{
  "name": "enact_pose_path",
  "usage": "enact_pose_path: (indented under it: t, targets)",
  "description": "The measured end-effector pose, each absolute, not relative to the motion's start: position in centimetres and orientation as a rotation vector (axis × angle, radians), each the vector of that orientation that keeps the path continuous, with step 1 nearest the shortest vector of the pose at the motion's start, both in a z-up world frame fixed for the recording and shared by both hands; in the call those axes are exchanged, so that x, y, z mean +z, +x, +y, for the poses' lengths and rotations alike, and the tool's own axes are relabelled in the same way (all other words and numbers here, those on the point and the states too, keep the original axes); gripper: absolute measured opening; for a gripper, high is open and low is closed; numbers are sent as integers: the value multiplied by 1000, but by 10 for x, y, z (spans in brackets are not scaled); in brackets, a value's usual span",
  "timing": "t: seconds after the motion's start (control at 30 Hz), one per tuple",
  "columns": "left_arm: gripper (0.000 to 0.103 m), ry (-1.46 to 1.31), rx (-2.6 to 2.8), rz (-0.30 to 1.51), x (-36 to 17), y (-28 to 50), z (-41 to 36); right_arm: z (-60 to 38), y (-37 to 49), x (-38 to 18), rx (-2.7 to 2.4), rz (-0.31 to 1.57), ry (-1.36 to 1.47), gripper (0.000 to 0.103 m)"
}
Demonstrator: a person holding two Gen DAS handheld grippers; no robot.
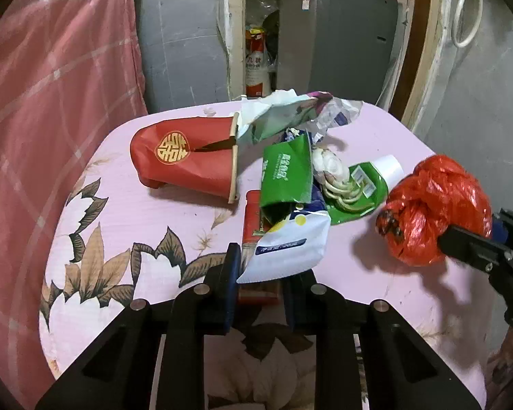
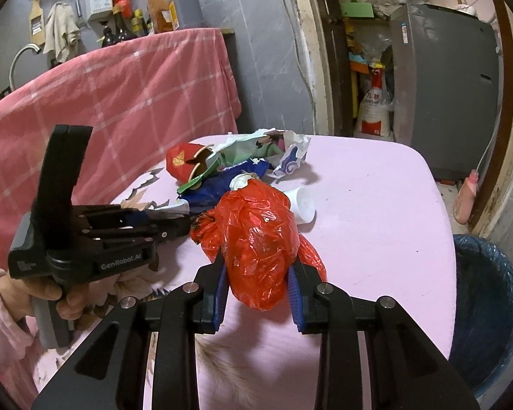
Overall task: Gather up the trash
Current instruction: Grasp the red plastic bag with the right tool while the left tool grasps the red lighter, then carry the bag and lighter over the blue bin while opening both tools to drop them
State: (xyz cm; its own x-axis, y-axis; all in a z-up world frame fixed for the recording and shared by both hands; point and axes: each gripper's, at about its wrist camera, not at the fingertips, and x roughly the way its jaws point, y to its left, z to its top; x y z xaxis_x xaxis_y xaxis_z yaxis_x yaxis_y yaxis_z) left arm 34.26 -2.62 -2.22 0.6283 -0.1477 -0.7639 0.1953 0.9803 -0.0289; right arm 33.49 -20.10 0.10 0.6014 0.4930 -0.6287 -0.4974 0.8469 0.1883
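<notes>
The knotted red plastic bag (image 2: pixel 256 239) is hanging just above the pink desk (image 2: pixel 376 205), pinched by the right tongs (image 2: pixel 258 294); it should be carried level to the lined bin (image 2: pixel 489 294) beside the desk. The left tongs (image 1: pixel 261 273), angled downward, are clamping the white pouch (image 1: pixel 284 249) at the pile's near edge.

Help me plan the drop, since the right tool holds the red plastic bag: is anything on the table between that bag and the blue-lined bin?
Nothing visible is. The red plastic bag sits in the right tool, with bare pink table stretching toward the blue-lined bin beyond its right edge. The other wrappers lie behind the bag and left of it.
</notes>
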Motion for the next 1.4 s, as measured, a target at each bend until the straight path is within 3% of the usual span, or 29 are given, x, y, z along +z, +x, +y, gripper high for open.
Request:
enact_pose_path:
  t: [0.43, 0.73, 1.4]
  targets:
    - [19, -56, -198, 890, -17, 284, -23, -211, 323, 5, 581, 705, 2, 27]
    - [18, -89, -233, 811, -3, 240, -47, -223, 305, 8, 571, 671, -7, 27]
    - [18, -121, -334, 542, 23, 269, -162, -343, 279, 32, 269, 413, 88, 27]
